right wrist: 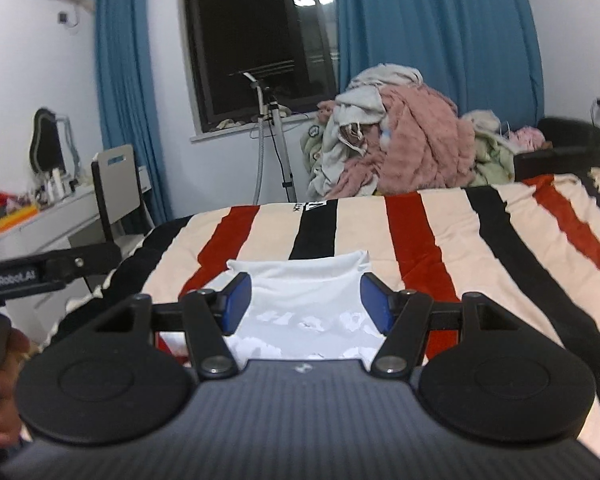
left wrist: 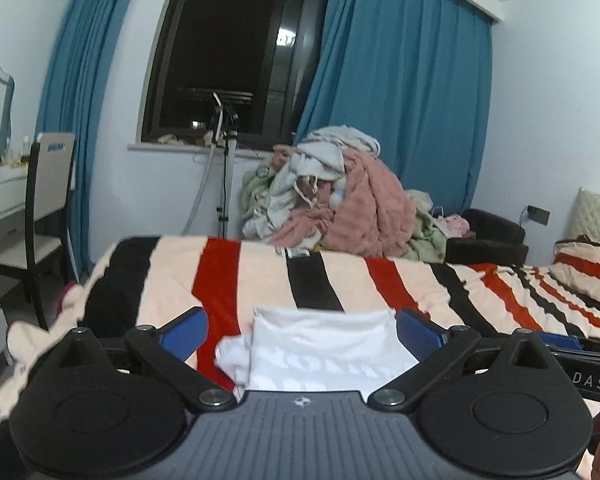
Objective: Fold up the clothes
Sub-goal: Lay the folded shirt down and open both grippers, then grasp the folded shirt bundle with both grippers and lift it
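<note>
Both tongs, left (left wrist: 302,330) and right (right wrist: 302,302), are spread, gripping nothing; shirt (right wrist: 300,280) looks folded (on the bed (right wrist: 480,240)); smooth it flat before grabbing from the pile (right wrist: 400,148).

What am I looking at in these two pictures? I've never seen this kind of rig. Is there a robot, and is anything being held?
There is no robot. A person holds one hand-held gripper in each hand, and each carries a fisheye camera that looks forward along its two blue fingers. One picture comes from the left hand-held gripper, the other from the right hand-held gripper. Both look across a bed with a striped blanket in red, black and cream. On it lies a folded white garment with pale lettering. Both sets of jaws stand open over the garment, and neither grips it. Behind the bed is a pile of unfolded clothes, with blue curtains and a dark window beyond.
</note>
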The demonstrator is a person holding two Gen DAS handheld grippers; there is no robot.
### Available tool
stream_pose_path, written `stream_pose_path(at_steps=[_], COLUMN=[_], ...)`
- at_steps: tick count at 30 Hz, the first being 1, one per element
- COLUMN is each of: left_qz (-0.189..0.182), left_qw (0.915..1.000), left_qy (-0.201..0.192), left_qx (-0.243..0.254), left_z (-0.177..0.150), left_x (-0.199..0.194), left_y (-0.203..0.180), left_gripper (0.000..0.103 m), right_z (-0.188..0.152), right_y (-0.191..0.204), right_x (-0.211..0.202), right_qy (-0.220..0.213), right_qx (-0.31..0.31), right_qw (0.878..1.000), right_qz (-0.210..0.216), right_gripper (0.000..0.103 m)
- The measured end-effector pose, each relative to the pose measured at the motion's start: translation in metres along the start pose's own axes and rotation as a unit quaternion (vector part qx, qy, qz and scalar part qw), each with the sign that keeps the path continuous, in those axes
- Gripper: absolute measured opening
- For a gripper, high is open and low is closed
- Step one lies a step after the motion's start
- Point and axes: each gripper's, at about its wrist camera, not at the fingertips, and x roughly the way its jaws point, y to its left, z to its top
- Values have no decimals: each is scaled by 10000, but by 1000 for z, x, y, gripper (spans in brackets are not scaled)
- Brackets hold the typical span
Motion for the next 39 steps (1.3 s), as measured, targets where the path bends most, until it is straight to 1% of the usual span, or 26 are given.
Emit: stream_pose_path(at_steps=[3,6,9,11,15,16,18,19,20,22,24,25,26,27,28,29,30,32,33,34,35,37,38,39], left_qz=[-44,1,7,-40,-17,-15,-60,-105,-168,-315,-493,-608,-752,-907,-1072,-1169,-1160,-1099,-1130,-1157,-1153,-1058,-996,-935], left_qw=[9999,9998,9996,9992,9990,9989,9984,9978,9968,9930,9855,9798,9713,9609,9476,9333,9221,9046,8985,8925,8878,8815,8786,8754], left_qy=[134,151,295,376,420,435,502,556,633,841,1122,1271,1446,1621,1793,1929,1992,2028,2031,2017,1981,1954,1968,1972], left_qx=[45,111,11,-99,-130,-143,-250,-342,-467,-773,-1171,-1418,-1730,-2052,-2417,-2795,-3106,-3585,-3725,-3865,-3990,-4166,-4235,-4314], left_z=[-8,-13,-18,-20,-22,-23,-24,-25,-27,-31,-38,-42,-46,-51,-57,-63,-68,-78,-80,-83,-86,-92,-94,-96], left_x=[4,8,16,20,24,25,28,30,33,40,50,57,66,76,87,99,109,127,135,143,150,164,171,178], left_y=[-1,1,6,10,12,12,15,17,20,26,35,40,46,53,60,67,74,86,89,93,95,98,101,104], left_gripper=[101,101,101,101,101,101,101,101,101,101,101,101,101,101,101,101,100,99,98,98,97,92,85,78], right_z=[-4,-4,-8,-9,-11,-11,-12,-13,-14,-16,-20,-24,-28,-31,-35,-42,-51,-68,-76,-85,-91,-99,-102,-105], right_y=[-1,-7,-10,-9,-9,-9,-12,-14,-16,-23,-33,-40,-47,-53,-60,-68,-76,-88,-92,-97,-101,-110,-114,-117], right_x=[0,5,9,9,9,9,11,12,13,18,25,30,35,40,45,52,61,79,89,98,106,119,125,131], right_qy=[14,30,119,124,84,65,106,140,174,331,566,691,814,937,1059,1208,1365,1592,1658,1723,1754,1747,1742,1735], right_qx=[-41,145,201,151,179,205,330,406,481,739,1203,1535,1864,2191,2516,2946,3433,4206,4483,4755,4946,5158,5262,5323], right_qw=[10000,9998,9996,9996,9997,9997,9994,9991,9987,9967,9910,9854,9785,9702,9606,9457,9258,8877,8722,8558,8445,8338,8282,8251], right_qz=[-21,-116,-186,-186,-107,-75,-28,-8,12,59,161,251,342,431,520,656,803,989,1037,1083,1069,909,829,767], right_gripper=[63,63,63,59,60,61,74,84,86,85,85,85,85,85,86,86,86,87,86,81,77,70,67,66])
